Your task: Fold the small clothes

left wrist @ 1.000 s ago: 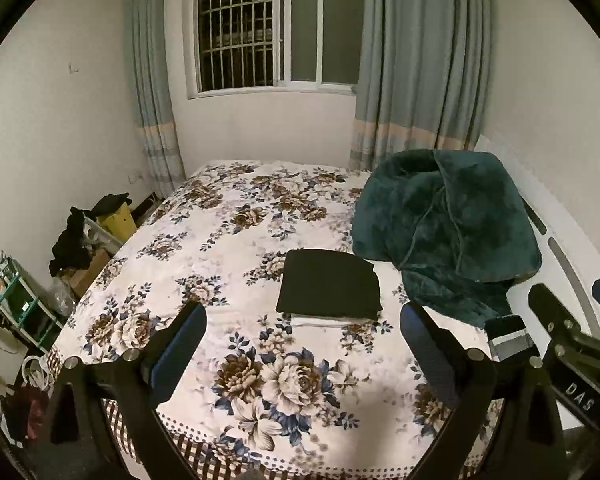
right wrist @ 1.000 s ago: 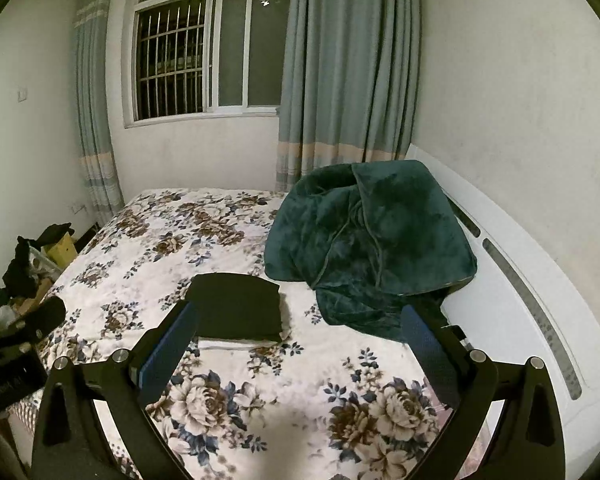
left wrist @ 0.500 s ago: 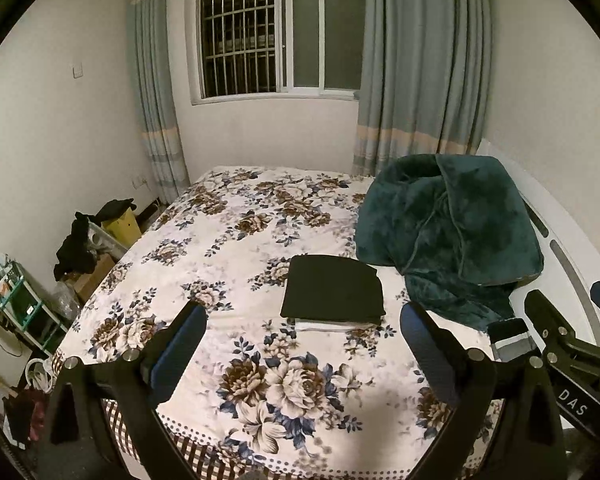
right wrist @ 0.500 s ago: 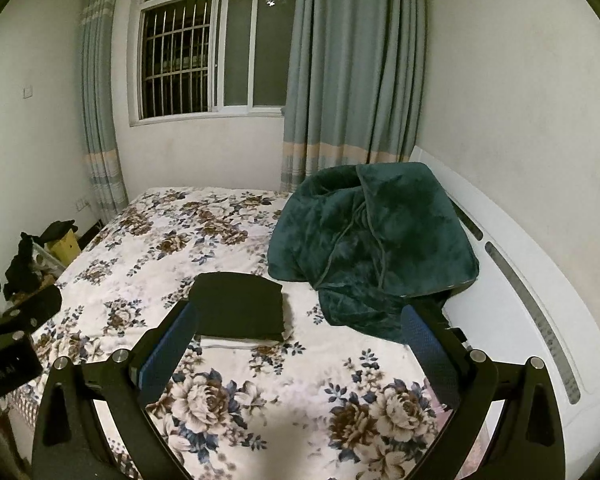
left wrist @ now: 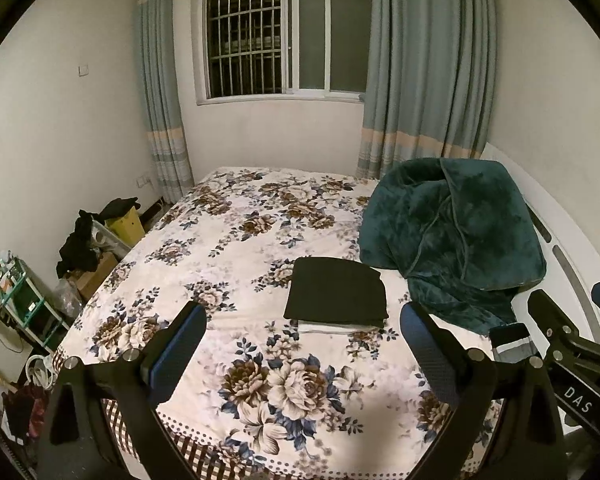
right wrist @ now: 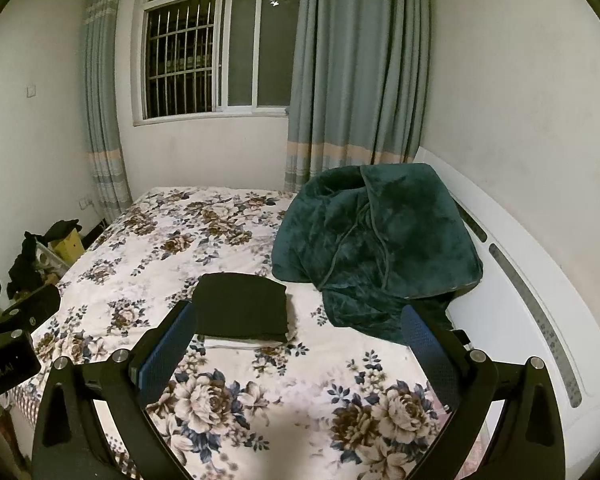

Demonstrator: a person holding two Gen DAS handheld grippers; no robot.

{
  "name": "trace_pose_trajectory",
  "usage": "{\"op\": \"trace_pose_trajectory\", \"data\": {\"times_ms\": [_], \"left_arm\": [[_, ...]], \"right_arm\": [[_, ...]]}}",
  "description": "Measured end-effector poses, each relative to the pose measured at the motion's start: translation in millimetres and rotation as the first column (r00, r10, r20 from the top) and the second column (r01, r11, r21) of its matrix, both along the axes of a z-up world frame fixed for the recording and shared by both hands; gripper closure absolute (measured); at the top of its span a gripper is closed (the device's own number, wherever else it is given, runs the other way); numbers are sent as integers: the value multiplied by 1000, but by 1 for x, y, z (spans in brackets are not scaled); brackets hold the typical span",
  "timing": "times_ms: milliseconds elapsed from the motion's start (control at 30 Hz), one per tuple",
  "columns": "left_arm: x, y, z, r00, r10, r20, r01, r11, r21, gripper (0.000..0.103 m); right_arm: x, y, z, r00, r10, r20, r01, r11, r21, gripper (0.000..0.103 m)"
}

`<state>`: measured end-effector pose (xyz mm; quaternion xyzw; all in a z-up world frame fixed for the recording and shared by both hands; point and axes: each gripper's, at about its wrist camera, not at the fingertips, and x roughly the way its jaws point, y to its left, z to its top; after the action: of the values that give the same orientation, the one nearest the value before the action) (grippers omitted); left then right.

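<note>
**Folded clothes on a bed, both claws open above it**

A bed (left wrist: pixel 228 240) with a floral cover fills the room below a barred window (left wrist: pixel 284 36). Near the middle of the bed lies a folded black garment (left wrist: pixel 336 290), stacked on a folded white one (left wrist: pixel 332 327) whose edge shows beneath it. Just to the right, a dark green blanket (left wrist: pixel 452 236) is heaped against the white headboard (right wrist: pixel 532 304).

The left claw (left wrist: pixel 302 354) is held over the near edge of the bed, its blue-padded fingers spread wide with nothing between them. The right claw (right wrist: pixel 296 356) is likewise spread and empty. Both are apart from the clothes. Clutter sits on the floor left of the bed.
</note>
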<state>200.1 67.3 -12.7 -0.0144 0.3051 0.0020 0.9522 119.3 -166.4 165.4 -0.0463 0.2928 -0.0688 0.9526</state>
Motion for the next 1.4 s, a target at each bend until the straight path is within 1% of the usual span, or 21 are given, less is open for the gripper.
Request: {"op": "trace_pose_trajectory", "data": {"times_ms": [333, 500, 600, 933, 1400], "left_arm": [[-1, 1, 5, 1000, 7, -2, -7, 1000, -1, 4], [0, 0, 2, 1000, 6, -3, -6, 1000, -1, 4], [1, 1, 7, 1000, 2, -11, -2, 1000, -3, 4], [9, -2, 15, 1000, 0, 1, 0, 1000, 0, 4], [9, 0, 10, 1000, 23, -8, -23, 1000, -2, 4]], "right_arm": [[3, 1, 2, 1000, 5, -6, -5, 1000, 8, 0], [6, 2, 4, 1000, 5, 0, -5, 1000, 7, 0], [7, 3, 4, 1000, 6, 0, -6, 1000, 8, 0], [7, 3, 8, 1000, 3, 7, -3, 1000, 11, 0], [9, 5, 10, 1000, 3, 3, -3, 1000, 16, 0]]}}
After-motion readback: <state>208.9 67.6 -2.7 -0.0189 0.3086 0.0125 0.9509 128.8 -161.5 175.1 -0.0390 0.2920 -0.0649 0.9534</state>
